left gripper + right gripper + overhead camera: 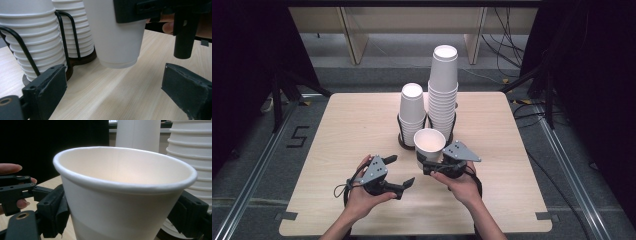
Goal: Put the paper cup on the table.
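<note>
A single white paper cup (429, 143) stands upright with my right gripper (426, 163) shut on its lower wall. In the right gripper view the cup (125, 195) sits between the two black jaws, its mouth open and empty. In the left gripper view the same cup (117, 37) hangs just above the wood, with a shadow under its base. My left gripper (402, 170) is open to the cup's left with nothing between its jaws, seen wide apart in its own view (117, 92). Behind stand a short cup stack (412, 112) and a tall cup stack (443, 85) in black wire holders.
The light wooden table (342, 130) has bare wood left, right and in front of the holders. The holders' dark round bases (82, 58) sit close behind the held cup. Dark stands and cables (532, 105) lie on the floor beyond the table's edges.
</note>
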The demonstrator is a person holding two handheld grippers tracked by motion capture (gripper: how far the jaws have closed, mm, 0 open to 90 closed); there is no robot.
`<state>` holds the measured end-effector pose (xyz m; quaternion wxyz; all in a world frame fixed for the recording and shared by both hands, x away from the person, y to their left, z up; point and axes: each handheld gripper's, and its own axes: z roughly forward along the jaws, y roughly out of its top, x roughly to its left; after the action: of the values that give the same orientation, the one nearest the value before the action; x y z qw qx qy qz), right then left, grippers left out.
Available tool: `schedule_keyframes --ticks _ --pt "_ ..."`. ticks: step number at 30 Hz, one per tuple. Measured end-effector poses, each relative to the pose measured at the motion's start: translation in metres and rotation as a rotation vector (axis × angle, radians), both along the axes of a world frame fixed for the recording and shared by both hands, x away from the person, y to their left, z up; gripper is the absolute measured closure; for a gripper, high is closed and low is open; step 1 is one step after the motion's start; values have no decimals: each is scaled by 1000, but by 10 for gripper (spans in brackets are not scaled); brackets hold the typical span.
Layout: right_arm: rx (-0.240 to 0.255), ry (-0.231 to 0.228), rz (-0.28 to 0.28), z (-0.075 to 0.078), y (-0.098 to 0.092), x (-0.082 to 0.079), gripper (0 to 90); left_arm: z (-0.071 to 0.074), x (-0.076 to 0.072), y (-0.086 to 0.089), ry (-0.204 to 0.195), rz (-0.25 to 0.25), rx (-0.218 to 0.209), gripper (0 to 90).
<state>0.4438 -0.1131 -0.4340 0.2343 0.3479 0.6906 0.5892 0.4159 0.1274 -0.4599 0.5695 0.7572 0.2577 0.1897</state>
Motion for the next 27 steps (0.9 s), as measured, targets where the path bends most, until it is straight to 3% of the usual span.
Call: schedule_keyframes --ticks 1,2,4,9,13,27 --pt "2 8 1 0 1 0 154 0 0 0 -1 -3 1 55" --pt "6 -21 8 -1 1 2 154 1 1 -1 1 -5 -1 55" --pt "13 0 14 0 2 1 154 0 2 -2 13 -13 -20 58" --pt "17 22 17 1 2 0 153 1 7 -7 30 -18 -9 57" --pt "23 18 7 1 -1 -1 154 2 12 -14 29 -38 -24 53" --pt "31 27 -6 3 -3 -3 153 2 19 -33 4 -55 -13 11"
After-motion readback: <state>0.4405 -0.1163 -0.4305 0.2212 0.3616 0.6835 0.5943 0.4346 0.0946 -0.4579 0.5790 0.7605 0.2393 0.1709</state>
